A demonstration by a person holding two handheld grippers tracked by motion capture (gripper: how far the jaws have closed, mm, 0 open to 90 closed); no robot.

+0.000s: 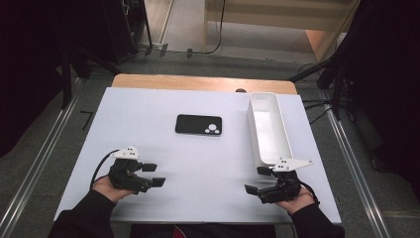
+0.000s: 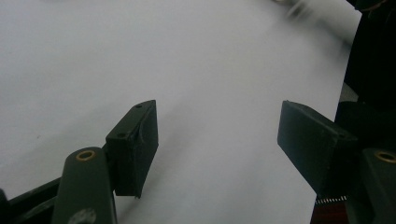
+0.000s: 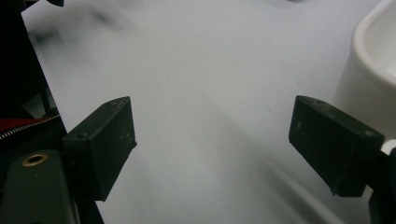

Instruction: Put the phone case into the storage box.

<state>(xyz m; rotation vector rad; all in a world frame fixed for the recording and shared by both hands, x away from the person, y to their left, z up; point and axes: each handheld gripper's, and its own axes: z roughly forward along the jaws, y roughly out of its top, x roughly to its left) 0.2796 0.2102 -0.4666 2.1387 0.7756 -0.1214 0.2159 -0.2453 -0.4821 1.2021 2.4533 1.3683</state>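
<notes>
While both grippers are hovering low over the near edge of the white board (image 1: 148,144), a black phone (image 1: 198,124) is lying flat at the board's middle, a glossy rounded slab with pale camera rings at one end. Just to its right, a long, smooth white tray (image 1: 260,144) is standing. The left gripper (image 1: 154,174) is pointing inward with jaws spread on nothing; the right gripper (image 1: 257,179) is mirroring it, likewise gaping and empty.

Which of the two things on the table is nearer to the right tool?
The white tray, long and open-topped; its near end lies beside the right tool. The black phone lies flat farther off, mid-table.
</notes>
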